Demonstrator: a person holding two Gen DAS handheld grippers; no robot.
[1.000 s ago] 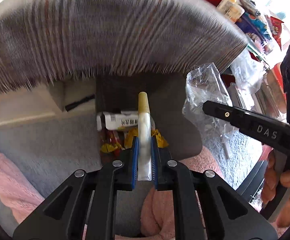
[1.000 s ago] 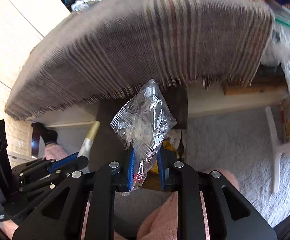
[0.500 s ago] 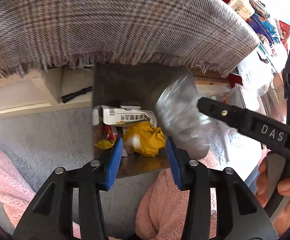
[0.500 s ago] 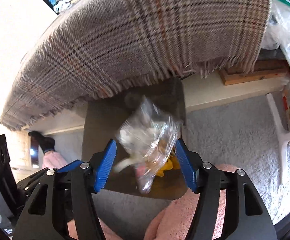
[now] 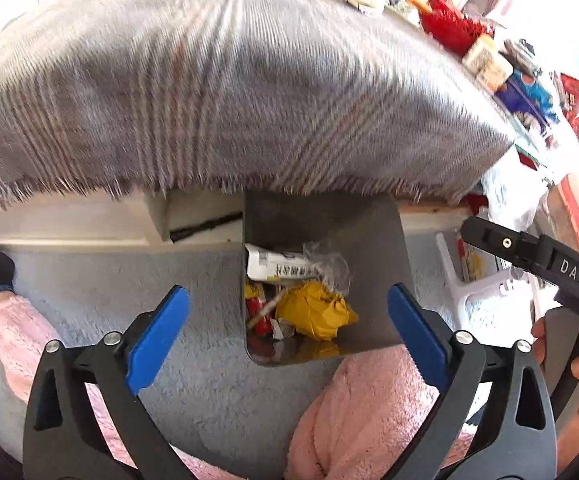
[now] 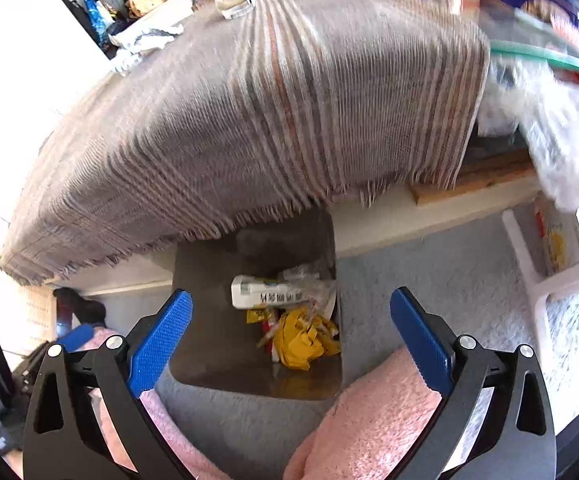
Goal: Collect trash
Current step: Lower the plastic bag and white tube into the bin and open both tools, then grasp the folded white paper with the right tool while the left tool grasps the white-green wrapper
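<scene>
Two tongs, left (image 5: 288,334) and right (image 6: 291,336), both opening (nothing between), above one bin (image 5: 373,240).

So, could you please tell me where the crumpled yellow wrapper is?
The crumpled yellow wrapper lies inside the grey bin, below the white carton, in both wrist views.

Left hand-held gripper (image 5: 288,322) and right hand-held gripper (image 6: 291,330), jaws opening, both empty, angled downward

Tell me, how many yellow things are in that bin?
2 that I can make out: a big crumpled yellow wrapper in the bin, and a small yellow packet left of it. More may be buried underneath.
</scene>
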